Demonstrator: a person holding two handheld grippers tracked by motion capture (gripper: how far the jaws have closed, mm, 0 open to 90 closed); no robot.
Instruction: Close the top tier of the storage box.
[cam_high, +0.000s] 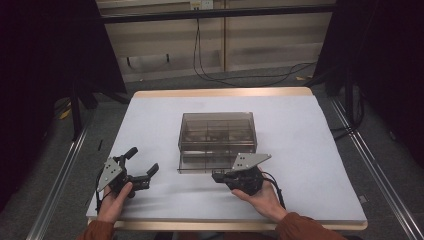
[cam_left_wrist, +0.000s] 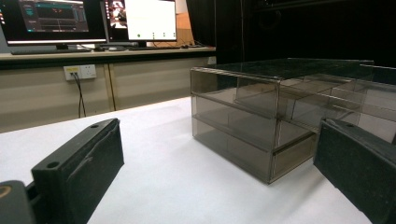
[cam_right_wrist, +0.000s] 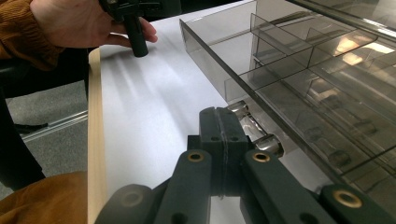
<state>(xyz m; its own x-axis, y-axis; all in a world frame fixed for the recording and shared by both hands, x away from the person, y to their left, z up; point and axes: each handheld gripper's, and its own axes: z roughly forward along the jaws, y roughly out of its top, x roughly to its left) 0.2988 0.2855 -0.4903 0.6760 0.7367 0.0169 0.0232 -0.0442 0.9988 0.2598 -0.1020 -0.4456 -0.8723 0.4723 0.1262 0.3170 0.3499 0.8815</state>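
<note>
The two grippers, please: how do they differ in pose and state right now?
The left gripper has its jaws spread wide, away from the smoked plastic drawer box; the right gripper has its jaws together beside the box's front handle. Both are hand-held above the white table.

Left hand-held gripper (cam_high: 140, 169) spread wide, right hand-held gripper (cam_high: 218, 176) closed.

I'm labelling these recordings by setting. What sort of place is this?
Probably a lab or data-recording workspace, not a home. A desk with computer monitors stands beyond the white-covered table, dark curtains flank it, and cables trail across the floor.
</note>
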